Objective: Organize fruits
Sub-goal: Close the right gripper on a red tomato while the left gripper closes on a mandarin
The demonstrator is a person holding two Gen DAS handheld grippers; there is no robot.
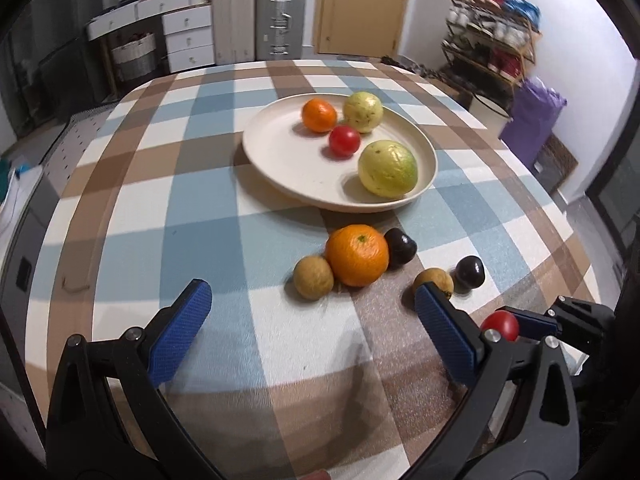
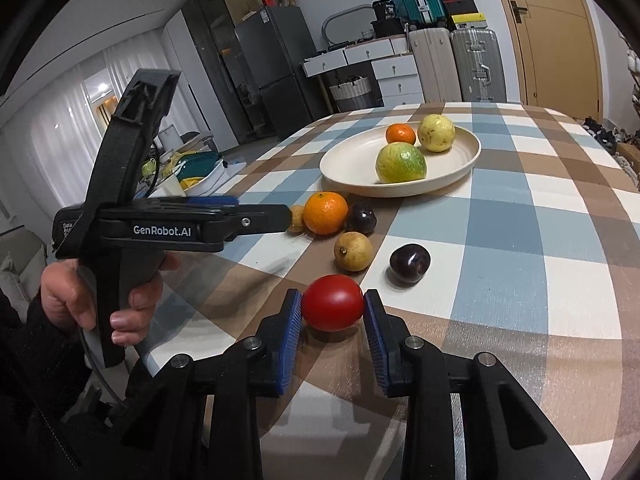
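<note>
Red tomato (image 2: 333,302): clamped between the blue pads (image 2: 291,340) of my right gripper (image 2: 333,308), both pads pressing its sides, low over the checked tablecloth (image 2: 520,240) at the near edge; whether it rests on the cloth or hangs just clear I cannot tell. From the left wrist view this tomato is half hidden behind my left gripper's finger.

Left gripper (image 1: 312,304): jaws wide apart, nothing between them, held above bare cloth short of the loose fruit. In the right wrist view my left hand (image 2: 100,292) grips its handle, and its tip covers part of one brown fruit (image 2: 297,220).

Loose on the cloth, just beyond the tomato: large orange (image 1: 357,255), touching a brown fruit on its left and a dark plum (image 1: 400,247) on its right; a second brown fruit (image 2: 353,251) and second dark plum (image 2: 410,260), near each other.

Cream plate (image 1: 280,160), farther back: small orange (image 1: 319,115), second red tomato (image 1: 344,141), two yellow-green fruits (image 1: 387,169) (image 1: 363,112). That tomato is hidden in the right wrist view behind the nearer green fruit.

Fruit on the plate slightly blurred in the left wrist view.
</note>
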